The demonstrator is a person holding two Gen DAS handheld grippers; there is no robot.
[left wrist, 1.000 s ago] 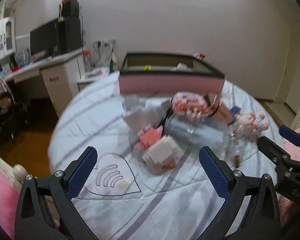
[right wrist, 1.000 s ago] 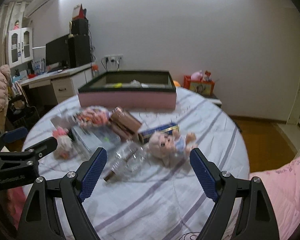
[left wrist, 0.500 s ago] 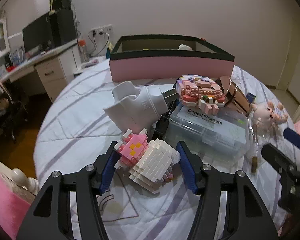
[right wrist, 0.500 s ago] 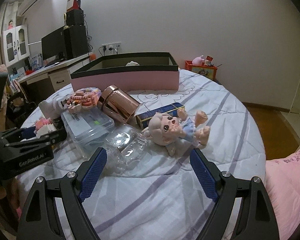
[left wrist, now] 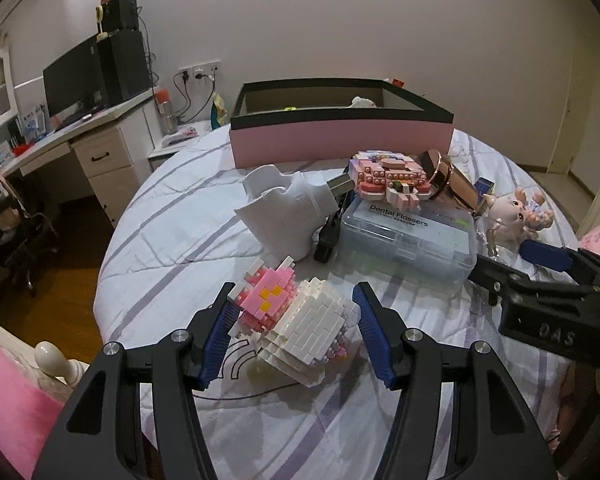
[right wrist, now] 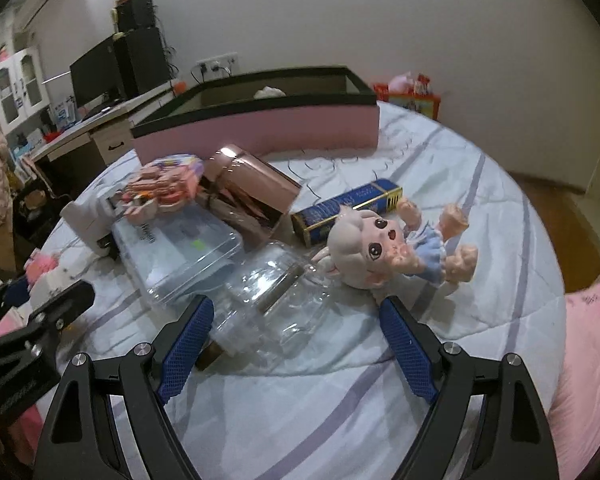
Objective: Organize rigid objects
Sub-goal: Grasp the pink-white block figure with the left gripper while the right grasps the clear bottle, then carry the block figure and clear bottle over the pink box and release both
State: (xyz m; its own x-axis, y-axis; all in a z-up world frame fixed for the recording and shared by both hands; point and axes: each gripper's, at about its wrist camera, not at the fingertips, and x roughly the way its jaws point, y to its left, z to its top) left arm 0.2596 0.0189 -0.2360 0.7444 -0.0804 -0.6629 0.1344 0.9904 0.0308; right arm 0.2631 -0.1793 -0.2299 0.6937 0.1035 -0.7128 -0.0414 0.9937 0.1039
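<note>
Bedding in white with purple stripes covers the bed where the clutter lies. The left gripper has its jaws clamped on a pink and white brick figure near the front edge. The right gripper holds its jaws wide apart around a clear jar lying on its side, pads not touching it. Just beside the jar rests a doll; a pink box stands behind.

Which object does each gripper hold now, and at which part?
The left gripper clamps the pink-and-white block figure across its two sides. The right gripper holds nothing.
</note>
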